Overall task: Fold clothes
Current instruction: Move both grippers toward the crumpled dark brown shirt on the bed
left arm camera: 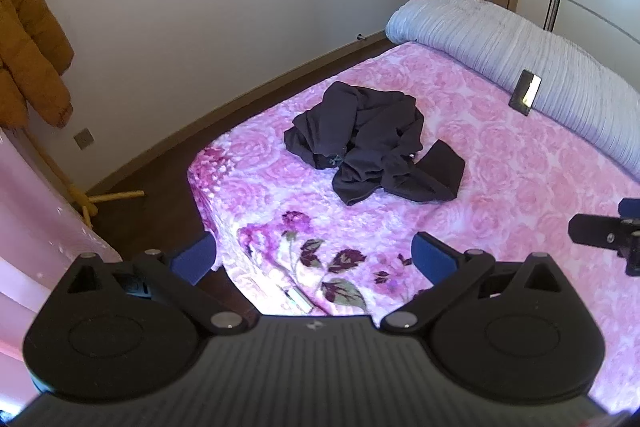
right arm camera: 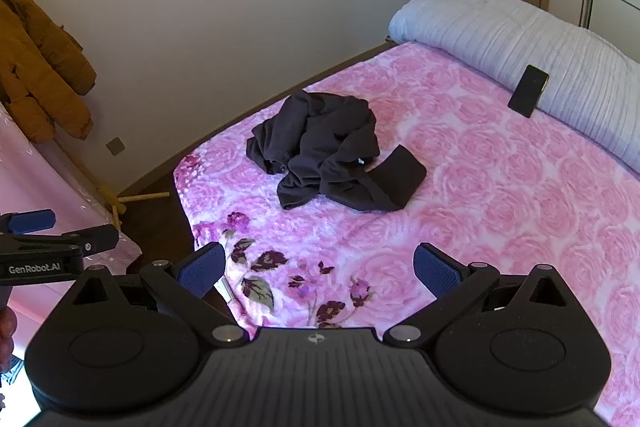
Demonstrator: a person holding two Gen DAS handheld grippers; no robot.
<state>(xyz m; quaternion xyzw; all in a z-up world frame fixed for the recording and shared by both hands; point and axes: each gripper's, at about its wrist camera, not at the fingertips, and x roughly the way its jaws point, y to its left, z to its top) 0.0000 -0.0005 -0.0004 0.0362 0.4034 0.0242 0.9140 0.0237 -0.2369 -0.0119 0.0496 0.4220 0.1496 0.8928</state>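
Hanging wide apart and empty, the jaws of both the left gripper point(left arm camera: 314, 255) and right gripper point(right arm camera: 320, 269) face a crumpled dark garment point(left arm camera: 372, 143) lying ahead on the bed point(left arm camera: 520, 187), roughly centred between them.

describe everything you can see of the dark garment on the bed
The dark garment is a crumpled heap of soft, matte, near-black fabric lying on the pink rose-patterned blanket. It is unfolded, bunched into overlapping folds, with one flat rectangular end, maybe a sleeve or leg, sticking out to the right. Only the blanket touches it; neither pair of tongs does.
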